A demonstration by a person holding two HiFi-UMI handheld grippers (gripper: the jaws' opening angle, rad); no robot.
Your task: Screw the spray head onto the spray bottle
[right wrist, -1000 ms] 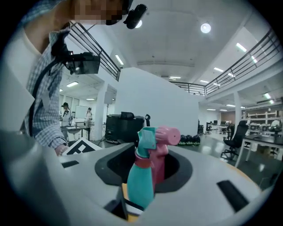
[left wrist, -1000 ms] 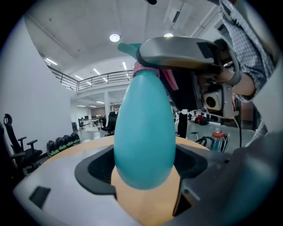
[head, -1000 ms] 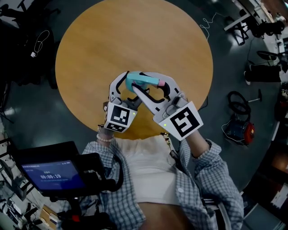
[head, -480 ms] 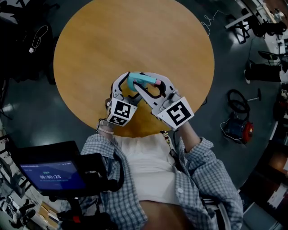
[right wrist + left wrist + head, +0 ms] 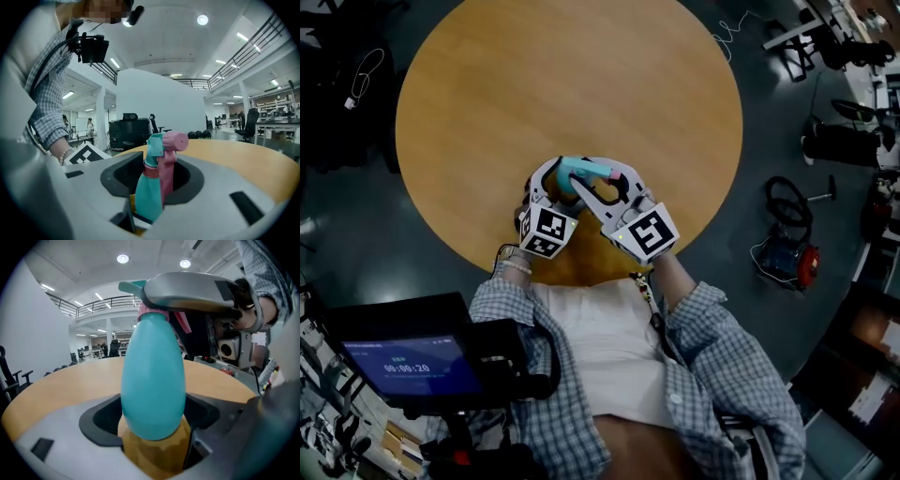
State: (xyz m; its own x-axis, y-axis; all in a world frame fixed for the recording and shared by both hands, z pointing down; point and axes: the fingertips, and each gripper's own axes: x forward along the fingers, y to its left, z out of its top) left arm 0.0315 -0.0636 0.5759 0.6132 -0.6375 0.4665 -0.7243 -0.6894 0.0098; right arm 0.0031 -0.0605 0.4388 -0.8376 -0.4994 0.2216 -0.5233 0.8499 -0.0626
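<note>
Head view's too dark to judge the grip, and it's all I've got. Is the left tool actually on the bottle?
Observer: Yes. Left gripper view shows the left tool clamped on the teal spray bottle.
Operator: Spray head on?
Observer: Right gripper view shows the spray head seated on the bottle, pink collar at the joint; tightness unclear.
Operator: Other side?
Observer: The right tool is closed on the spray head; left gripper view shows one jaw crossing above the bottle.

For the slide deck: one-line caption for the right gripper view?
Right claw gripping the pink spray head atop the teal spray bottle, wooden table behind.
</note>
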